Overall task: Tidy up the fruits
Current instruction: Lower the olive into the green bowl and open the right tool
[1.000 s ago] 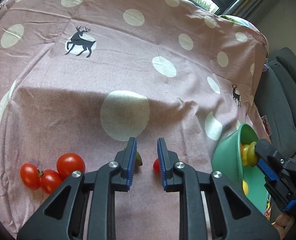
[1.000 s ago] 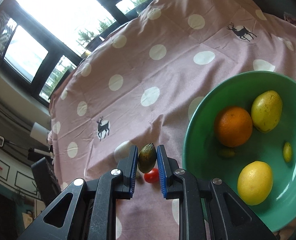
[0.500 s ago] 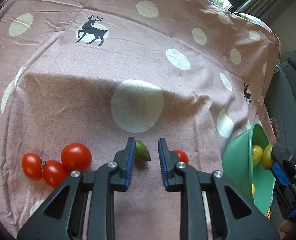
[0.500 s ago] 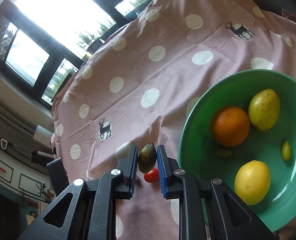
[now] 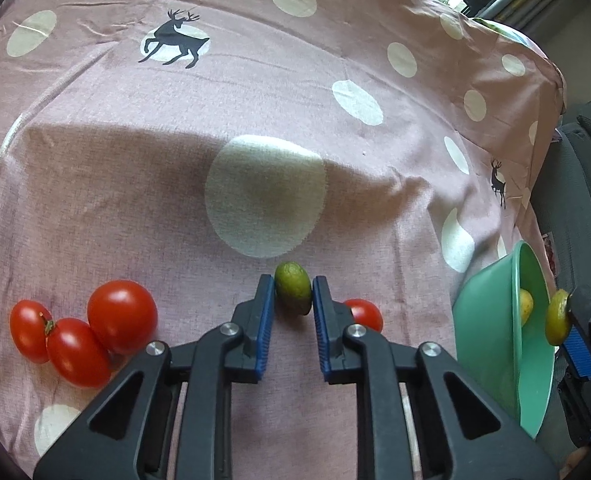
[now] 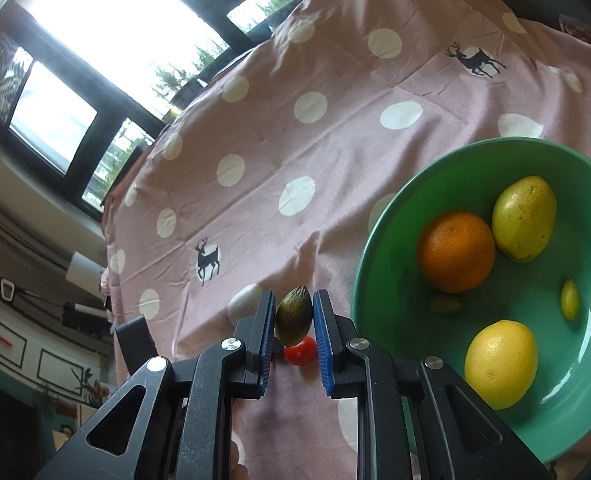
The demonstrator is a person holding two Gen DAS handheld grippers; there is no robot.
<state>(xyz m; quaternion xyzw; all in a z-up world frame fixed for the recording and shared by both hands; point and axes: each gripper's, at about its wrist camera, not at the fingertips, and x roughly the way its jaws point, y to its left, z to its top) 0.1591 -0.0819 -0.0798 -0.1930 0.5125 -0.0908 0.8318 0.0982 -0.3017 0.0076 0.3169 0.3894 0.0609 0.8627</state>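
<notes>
Closing in since a second ago, the left gripper (image 5: 293,298) now clamps a small green fruit (image 5: 293,287) on the pink spotted cloth, a cherry tomato (image 5: 362,314) just beside it; three tomatoes (image 5: 83,330) lie near the cloth's left edge; the right gripper (image 6: 294,316) holds a dark green fruit (image 6: 293,314) beside the green bowl (image 6: 379,240).

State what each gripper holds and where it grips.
Left gripper: small green fruit, pinched across its sides. Right gripper: dark green fruit, also pinched at its sides.
</notes>
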